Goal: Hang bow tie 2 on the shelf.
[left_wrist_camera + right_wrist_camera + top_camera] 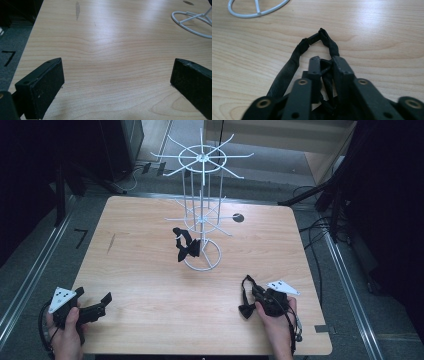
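Right gripper (pixel 326 62) clamping black strap (pixel 287 72), on table (pixel 374 30)

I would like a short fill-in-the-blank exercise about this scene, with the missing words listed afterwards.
1. The right gripper is ____ on the strap of a black bow tie.
2. The jaws of the left gripper stand ____, with bare table between them.
3. Another black bow tie hangs on the ____ wire rack.

Missing words: shut; open; white
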